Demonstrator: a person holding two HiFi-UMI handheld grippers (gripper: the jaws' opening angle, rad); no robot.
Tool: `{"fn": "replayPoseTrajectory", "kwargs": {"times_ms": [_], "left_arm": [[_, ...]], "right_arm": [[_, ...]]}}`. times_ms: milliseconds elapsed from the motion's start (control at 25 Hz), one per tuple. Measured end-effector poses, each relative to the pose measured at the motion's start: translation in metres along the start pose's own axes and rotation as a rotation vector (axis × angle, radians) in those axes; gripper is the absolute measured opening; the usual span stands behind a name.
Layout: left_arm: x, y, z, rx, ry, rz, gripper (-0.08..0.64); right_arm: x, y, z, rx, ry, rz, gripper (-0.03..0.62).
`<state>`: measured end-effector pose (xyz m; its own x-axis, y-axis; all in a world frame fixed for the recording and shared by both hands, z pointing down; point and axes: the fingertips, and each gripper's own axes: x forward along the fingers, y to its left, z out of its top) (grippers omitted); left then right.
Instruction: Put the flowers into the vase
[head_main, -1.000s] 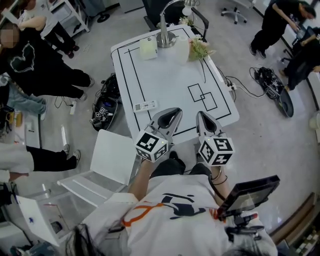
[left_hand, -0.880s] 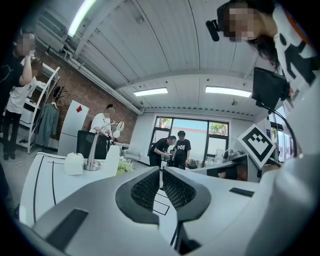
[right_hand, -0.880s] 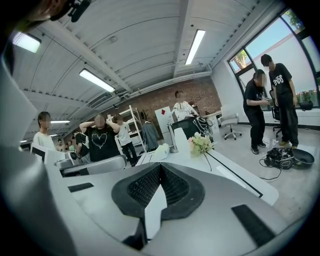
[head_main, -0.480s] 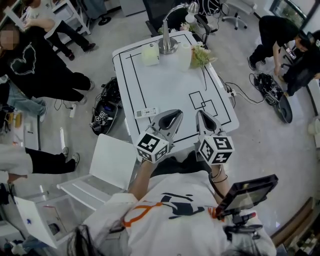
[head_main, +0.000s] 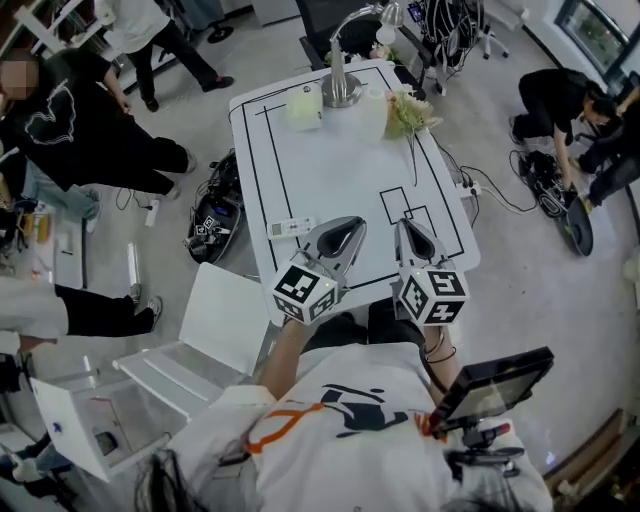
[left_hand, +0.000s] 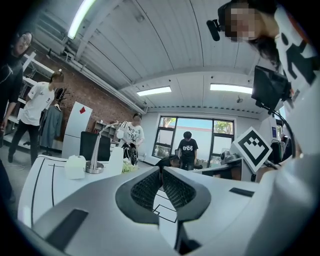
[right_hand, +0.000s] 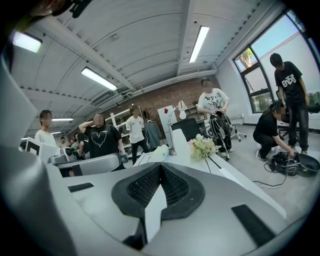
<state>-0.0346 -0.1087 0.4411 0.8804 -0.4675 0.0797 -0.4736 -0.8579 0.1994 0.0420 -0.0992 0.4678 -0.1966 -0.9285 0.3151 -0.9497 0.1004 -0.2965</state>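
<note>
A bunch of pale flowers (head_main: 408, 112) lies at the far right of the white table (head_main: 330, 170), its stems pointing toward me. Beside it stands a translucent white vase (head_main: 372, 113). My left gripper (head_main: 349, 223) and right gripper (head_main: 405, 225) hover side by side over the table's near edge, both shut and empty, well short of the flowers. In the left gripper view the shut gripper (left_hand: 161, 171) points level toward the vase (left_hand: 116, 160) and flowers (left_hand: 129, 167). The right gripper view shows that gripper (right_hand: 160, 167) closed, with the flowers (right_hand: 203, 146) and vase (right_hand: 178, 142) ahead.
At the table's far end are a desk lamp (head_main: 343, 88) and a pale jug (head_main: 304, 106). A remote (head_main: 291, 228) lies near my left gripper. A white chair (head_main: 225, 318) stands to the left, with cables and gear (head_main: 213, 218) on the floor. People stand around.
Both grippers have reached slightly farther over the table's near edge, still shut. People around the table have shifted.
</note>
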Motion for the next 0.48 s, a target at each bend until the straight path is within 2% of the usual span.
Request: {"fn": "replayPoseTrajectory", "kwargs": {"times_ms": [480], "left_arm": [[0.064,0.025,-0.003,-0.034,0.000,0.121,0.012]], "right_arm": [[0.050,-0.054,0.018,-0.021,0.072,0.111,0.014]]}}
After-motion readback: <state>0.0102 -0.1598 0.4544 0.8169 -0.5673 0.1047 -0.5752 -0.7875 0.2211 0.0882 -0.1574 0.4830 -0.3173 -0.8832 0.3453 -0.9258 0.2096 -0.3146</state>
